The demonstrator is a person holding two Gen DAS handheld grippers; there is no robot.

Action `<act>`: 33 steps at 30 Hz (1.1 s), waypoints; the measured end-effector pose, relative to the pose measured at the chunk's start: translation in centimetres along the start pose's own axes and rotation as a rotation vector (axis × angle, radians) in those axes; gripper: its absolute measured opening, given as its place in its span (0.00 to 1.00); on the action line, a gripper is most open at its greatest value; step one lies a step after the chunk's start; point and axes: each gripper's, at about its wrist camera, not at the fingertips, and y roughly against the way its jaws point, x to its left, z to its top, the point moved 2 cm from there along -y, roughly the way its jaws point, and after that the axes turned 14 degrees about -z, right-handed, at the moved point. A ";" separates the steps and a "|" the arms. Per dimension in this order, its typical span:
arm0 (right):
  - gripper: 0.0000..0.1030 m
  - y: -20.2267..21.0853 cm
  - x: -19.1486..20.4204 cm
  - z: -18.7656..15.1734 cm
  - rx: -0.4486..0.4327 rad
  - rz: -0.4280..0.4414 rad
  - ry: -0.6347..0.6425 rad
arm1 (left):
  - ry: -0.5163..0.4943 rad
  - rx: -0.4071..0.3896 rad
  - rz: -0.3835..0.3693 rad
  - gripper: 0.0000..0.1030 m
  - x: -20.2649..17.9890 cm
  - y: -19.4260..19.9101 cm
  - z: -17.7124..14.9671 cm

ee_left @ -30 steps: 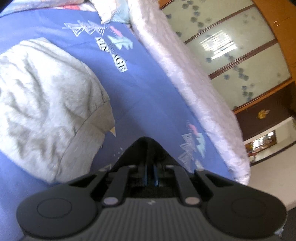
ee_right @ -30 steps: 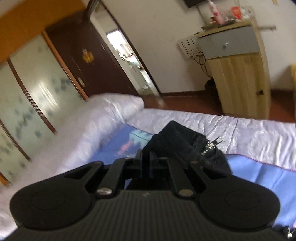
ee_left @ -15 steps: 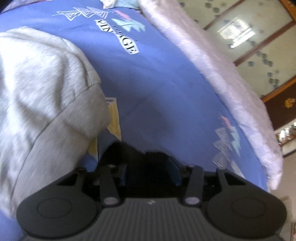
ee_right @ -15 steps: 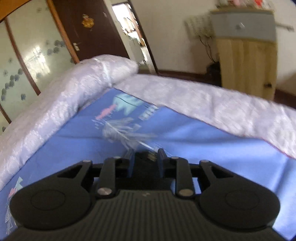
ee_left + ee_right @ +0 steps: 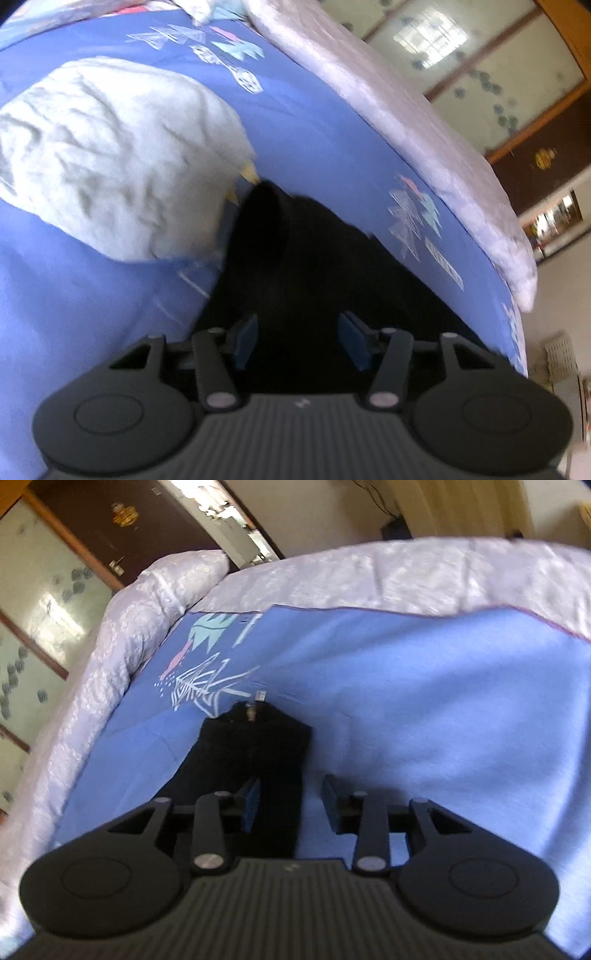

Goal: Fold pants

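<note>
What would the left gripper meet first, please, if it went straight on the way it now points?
Most likely the black pants: they lie between and just ahead of the left gripper's open fingers, which have just been opening. The grey garment sits off to the side. Depth is hard to judge.

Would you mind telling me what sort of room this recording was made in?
Most likely a bedroom: the black pants lie on a bed with a blue printed cover and a pale quilt, beside patterned sliding wardrobe doors.
</note>
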 end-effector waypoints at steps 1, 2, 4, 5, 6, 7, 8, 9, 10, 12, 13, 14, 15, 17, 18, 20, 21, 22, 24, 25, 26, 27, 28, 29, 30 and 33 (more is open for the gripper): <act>0.33 -0.2 0.8 0.0 -0.009 -0.014 0.027 | -0.027 0.027 0.000 0.48 -0.5 -0.6 -0.4; 0.06 -0.2 1.5 0.0 -0.021 -0.037 0.062 | -0.051 0.048 0.004 0.47 -1.1 -1.4 -0.7; 0.06 0.4 1.8 0.0 -0.058 -0.103 0.110 | -0.098 0.097 0.008 0.45 -2.1 -3.1 -1.8; 0.06 1.1 1.6 0.3 -0.101 -0.120 0.095 | -0.111 0.119 0.013 0.45 -2.3 -3.7 -2.4; 0.06 1.8 0.6 0.7 -0.132 -0.117 0.055 | -0.119 0.142 0.024 0.45 -2.5 -4.4 -2.9; 0.06 2.2 -0.3 1.1 -0.150 -0.133 0.009 | -0.127 0.165 0.040 0.45 -2.6 -5.2 -3.3; 0.07 1.9 -1.2 1.4 -0.141 -0.178 -0.019 | -0.134 0.190 0.057 0.45 -2.5 -6.0 -3.8; 0.08 1.3 -1.5 1.3 -0.116 -0.207 -0.010 | -0.136 0.211 0.069 0.45 -2.3 -6.6 -4.1; 0.08 0.6 -1.6 1.2 -0.078 -0.225 0.017 | -0.132 0.231 0.082 0.45 -2.0 -7.1 -4.5; 0.18 1.2 -1.3 1.0 -0.070 -0.217 0.062 | -0.118 0.228 0.080 0.45 -2.0 -6.8 -4.7; 0.32 2.2 -1.3 1.1 -0.079 -0.220 0.060 | -0.108 0.227 0.066 0.45 -2.2 -6.4 -4.6; 0.41 3.7 -1.4 1.2 -0.110 -0.220 0.049 | -0.100 0.222 0.049 0.45 -2.3 -5.8 -4.6; 0.41 5.3 -1.6 1.2 -0.143 -0.209 0.038 | -0.097 0.210 0.035 0.46 -2.5 -4.8 -4.5; 0.41 8.7 -2.7 1.1 -0.169 -0.132 0.019 | -0.108 0.185 0.029 0.47 -2.8 -2.9 -4.2; 0.41 10.2 -3.3 0.8 -0.161 -0.084 0.018 | -0.113 0.172 0.027 0.47 -2.9 -1.8 -4.3; 0.41 13.6 -4.7 -0.5 -0.135 0.018 0.034 | -0.106 0.143 0.026 0.47 -2.6 0.8 -4.5; 0.41 15.1 -5.3 -1.3 -0.126 0.061 0.051 | -0.098 0.128 0.026 0.47 -2.3 2.1 -4.6; 0.41 16.7 -6.1 -2.5 -0.118 0.101 0.077 | -0.088 0.111 0.030 0.47 -1.8 3.6 -4.9; 0.42 19.5 -7.4 -5.3 -0.106 0.158 0.144 | -0.069 0.082 0.040 0.48 -0.8 6.1 -5.3; 0.42 20.6 -7.9 -6.8 -0.098 0.173 0.176 | -0.055 0.066 0.046 0.48 -0.3 7.5 -5.7; 0.42 21.6 -8.5 -8.5 -0.084 0.181 0.209 | -0.042 0.056 0.049 0.48 0.1 8.5 -6.0; 0.43 22.3 -8.9 -9.9 -0.070 0.182 0.236 | -0.030 0.046 0.049 0.48 0.5 9.5 -6.1; 0.43 23.1 -9.3 -11.8 -0.056 0.181 0.278 | -0.016 0.035 0.048 0.50 1.0 10.5 -6.5; 0.43 23.7 -9.5 -13.2 -0.052 0.176 0.312 | -0.003 0.029 0.047 0.51 1.7 11.2 -6.5; 0.43 24.2 -9.6 -14.5 -0.051 0.172 0.342 | 0.008 0.024 0.045 0.55 1.8 11.6 -7.1; 0.43 25.7 -9.6 -17.8 -0.027 0.216 0.394 | 0.046 0.032 0.025 0.68 2.7 12.0 -8.3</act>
